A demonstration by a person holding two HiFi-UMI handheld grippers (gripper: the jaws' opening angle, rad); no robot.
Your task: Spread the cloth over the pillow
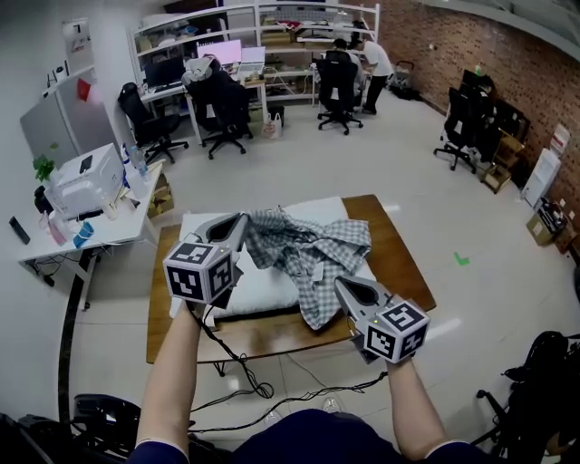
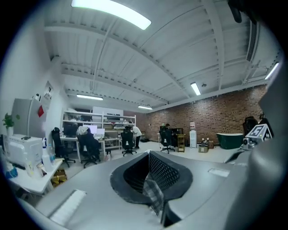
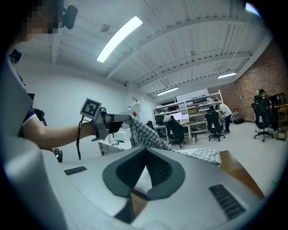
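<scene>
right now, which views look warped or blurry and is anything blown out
head view: sharp and evenly lit, floor and brick wall bowed toward the edges; left gripper view: round fisheye with black corners, ceiling light blown out, cloth between the fingers soft; right gripper view: same fisheye, dark rim, light strip glaring.

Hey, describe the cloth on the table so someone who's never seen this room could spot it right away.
In the middle of the open office floor stands a brown wooden table with a plain white pillow on it. Bunched on that pillow is a grey-and-white checked fabric cloth, one corner pinched and held up by the left gripper. It is the only patterned thing there.
</scene>
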